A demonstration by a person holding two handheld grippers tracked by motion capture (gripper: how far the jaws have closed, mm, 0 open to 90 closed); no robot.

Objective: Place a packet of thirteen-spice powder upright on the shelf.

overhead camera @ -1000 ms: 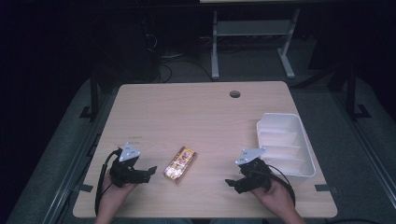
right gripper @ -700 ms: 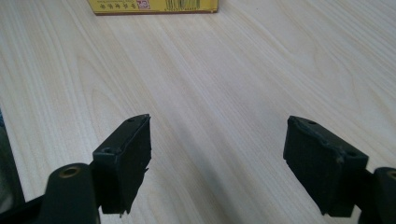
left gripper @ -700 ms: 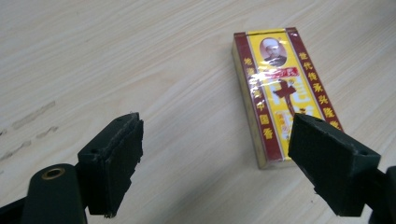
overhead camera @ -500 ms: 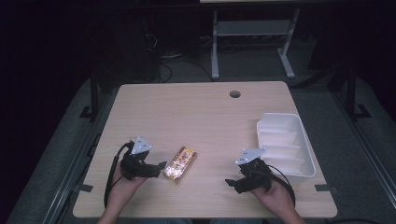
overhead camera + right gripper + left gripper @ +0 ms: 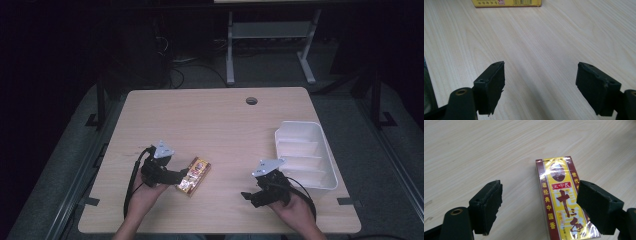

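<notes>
Left tool (image 5: 178, 176) is wide open and sits low on the surface (image 5: 215, 125), right next to the little yellow and red box (image 5: 193, 176). In the left gripper view the box (image 5: 564, 200) lies flat on the wood. One jaw is out to the side on bare wood and the other jaw sits over the box's far edge. So the box is partly in the gap, but nothing squeezes it yet. I think the tool is held open like this so it can slide around the box and then pinch it.

Right tool (image 5: 250, 196) is open too and holds nothing. It rests on the surface well apart from the box, with just bare wood between its jaws. It looks like it is waiting.

A white tray (image 5: 305, 155) with walls inside sits near the right edge, just beside the right hand (image 5: 295, 212). Maybe the box will go in there, but I can't be sure.
</notes>
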